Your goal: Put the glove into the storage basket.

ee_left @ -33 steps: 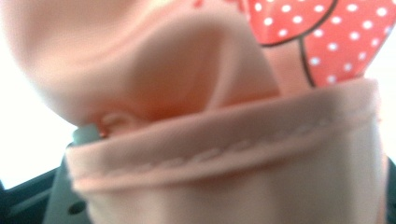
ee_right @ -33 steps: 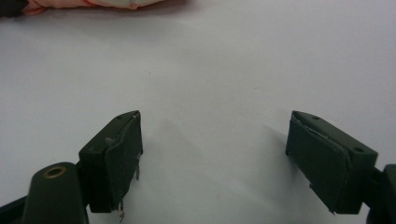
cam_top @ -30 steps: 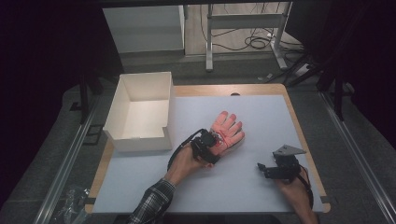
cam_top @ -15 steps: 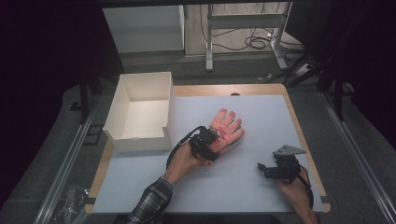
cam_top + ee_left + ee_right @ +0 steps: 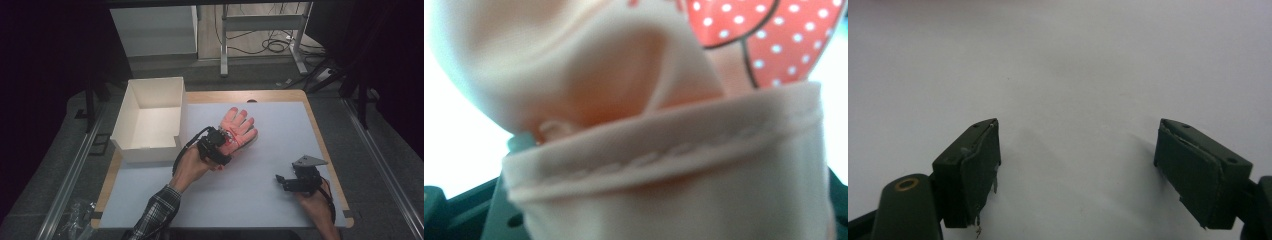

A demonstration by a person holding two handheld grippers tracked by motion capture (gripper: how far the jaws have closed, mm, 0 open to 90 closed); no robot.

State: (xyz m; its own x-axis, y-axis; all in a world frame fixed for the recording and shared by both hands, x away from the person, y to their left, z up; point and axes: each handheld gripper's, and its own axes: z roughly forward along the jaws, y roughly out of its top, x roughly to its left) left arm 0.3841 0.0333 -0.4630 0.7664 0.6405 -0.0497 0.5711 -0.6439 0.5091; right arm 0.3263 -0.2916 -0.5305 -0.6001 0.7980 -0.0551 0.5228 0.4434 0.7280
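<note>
- Lifted a bit since the earlier frames: left hand-held gripper (image 5: 226, 144) is clamped on the cuff of the pink glove (image 5: 240, 129), raising that end off the counter (image 5: 280, 125).
- Glove fingers seem to lie on the counter still (hard to tell), just right of the white box (image 5: 150, 117).
- Right hand-held gripper (image 5: 283, 182) rests wide apart, holding nothing.
- Grab's done; moving the glove, probably to the box, is left.

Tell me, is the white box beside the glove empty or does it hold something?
Empty, as far as the high view shows. The white box stands open at the top, and its bare pale floor shows inside. The pink glove lies outside it, on the table.
</note>
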